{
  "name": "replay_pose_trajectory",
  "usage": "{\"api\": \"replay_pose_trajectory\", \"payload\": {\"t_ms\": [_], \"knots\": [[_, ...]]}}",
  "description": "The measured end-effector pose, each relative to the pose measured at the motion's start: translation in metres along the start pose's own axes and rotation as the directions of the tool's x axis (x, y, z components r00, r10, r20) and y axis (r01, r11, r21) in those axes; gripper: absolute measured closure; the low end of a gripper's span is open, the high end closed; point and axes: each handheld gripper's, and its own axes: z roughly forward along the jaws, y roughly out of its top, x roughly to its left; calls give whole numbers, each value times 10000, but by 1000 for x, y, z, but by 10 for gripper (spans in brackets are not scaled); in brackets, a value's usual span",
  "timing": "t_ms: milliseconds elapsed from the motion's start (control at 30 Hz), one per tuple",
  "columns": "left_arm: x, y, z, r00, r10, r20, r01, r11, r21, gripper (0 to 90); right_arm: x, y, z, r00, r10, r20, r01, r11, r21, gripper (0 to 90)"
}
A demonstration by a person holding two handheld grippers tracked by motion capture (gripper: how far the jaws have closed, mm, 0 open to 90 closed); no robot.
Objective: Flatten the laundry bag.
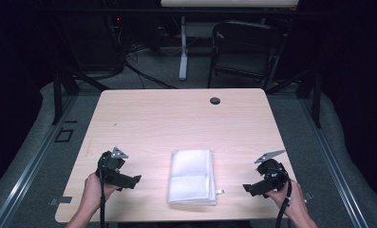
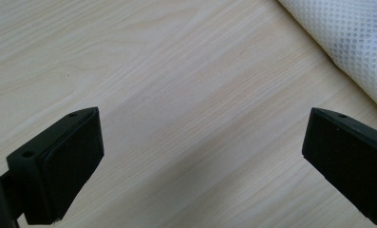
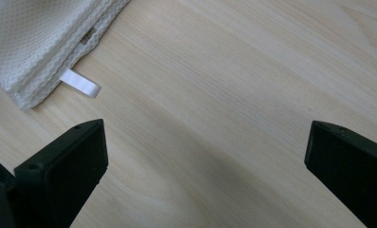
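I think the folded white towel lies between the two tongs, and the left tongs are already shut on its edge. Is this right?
Not quite. The folded white towel does lie between them, but the left tongs are open, with bare table between the jaws, apart from the towel. The left gripper view shows it.

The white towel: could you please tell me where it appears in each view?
High view: towel, folded, at the table's near middle, between both grippers.
Left gripper view: top right corner.
Right gripper view: top left corner.
Shared landmark: the light wood tabletop; the towel's tag marks the right-hand edge.
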Motion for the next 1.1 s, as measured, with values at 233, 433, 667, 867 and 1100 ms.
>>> {"api": "replay_pose_trajectory", "payload": {"t_ms": [233,433,667,867,1100], "knots": [[-13,8,2,9984,466,328,-463,9989,-99,0,5,3,3,9999,-144,84,142,9995,286,8],[-34,18,3,9918,1135,582,-1125,9935,-196,0,10,1,5,10000,-5,-99,4,10000,-29,23],[-53,28,8,9810,1743,851,-1730,9847,-229,10,7,2,7,9995,188,-259,-188,9998,-14,37],[-73,37,12,9661,2363,1040,-2335,9716,-390,27,10,3,4,9993,-148,-350,160,9993,347,74],[-86,46,15,9544,2689,1293,-2600,9621,-817,33,12,2,2,9986,-52,-524,68,9995,299,93]]}}
